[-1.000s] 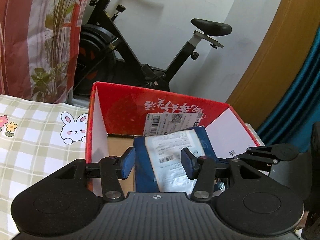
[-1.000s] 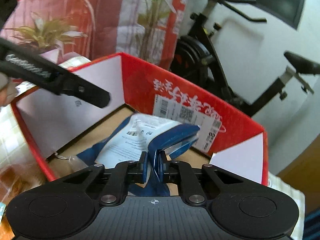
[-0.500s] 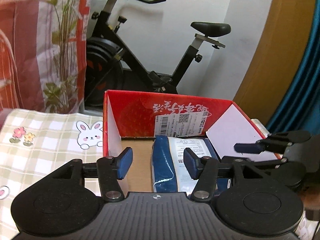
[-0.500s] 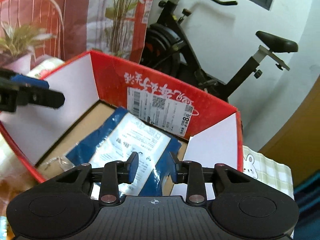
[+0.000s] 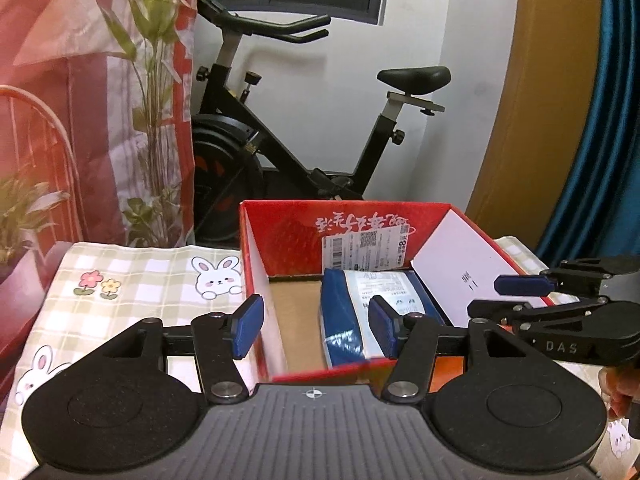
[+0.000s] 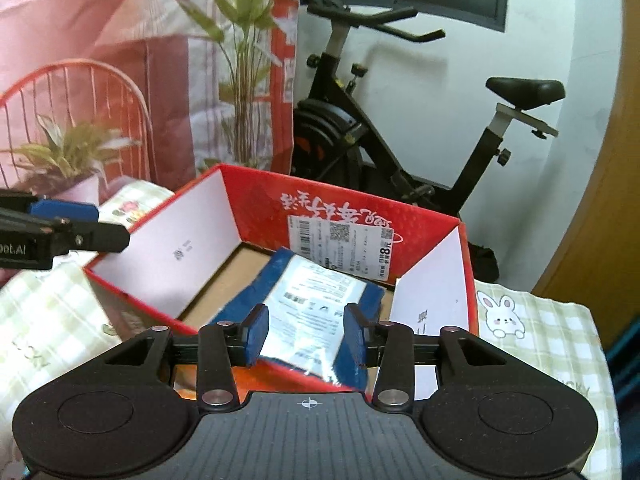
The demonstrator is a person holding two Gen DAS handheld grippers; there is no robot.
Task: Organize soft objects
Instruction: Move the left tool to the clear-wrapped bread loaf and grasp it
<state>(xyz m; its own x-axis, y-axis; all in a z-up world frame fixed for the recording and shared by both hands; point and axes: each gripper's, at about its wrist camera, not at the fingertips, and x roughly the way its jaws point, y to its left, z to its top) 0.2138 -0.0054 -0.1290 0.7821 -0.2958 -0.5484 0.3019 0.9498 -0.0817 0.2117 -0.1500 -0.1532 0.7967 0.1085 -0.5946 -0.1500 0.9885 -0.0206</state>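
Note:
A blue soft package with a white label (image 5: 372, 308) lies flat on the floor of the red cardboard box (image 5: 280, 236), toward its right side; it also shows in the right wrist view (image 6: 316, 312), inside the box (image 6: 256, 208). My left gripper (image 5: 316, 326) is open and empty, held back above the box's near wall. My right gripper (image 6: 306, 336) is open and empty, just above the box's near edge, with the package beyond it. The right gripper shows at the right of the left wrist view (image 5: 552, 296), and the left gripper at the left of the right wrist view (image 6: 68, 228).
The box stands on a table with a checked bunny cloth (image 5: 140, 280). An exercise bike (image 5: 304, 128) stands behind the table. A red patterned curtain (image 6: 100, 60) and a potted plant (image 6: 68, 160) are at the left. A wooden panel (image 5: 552, 100) is at the right.
My right gripper opened and let go of the blue package, which now lies flat in the box. Both grippers have pulled back and up from the box.

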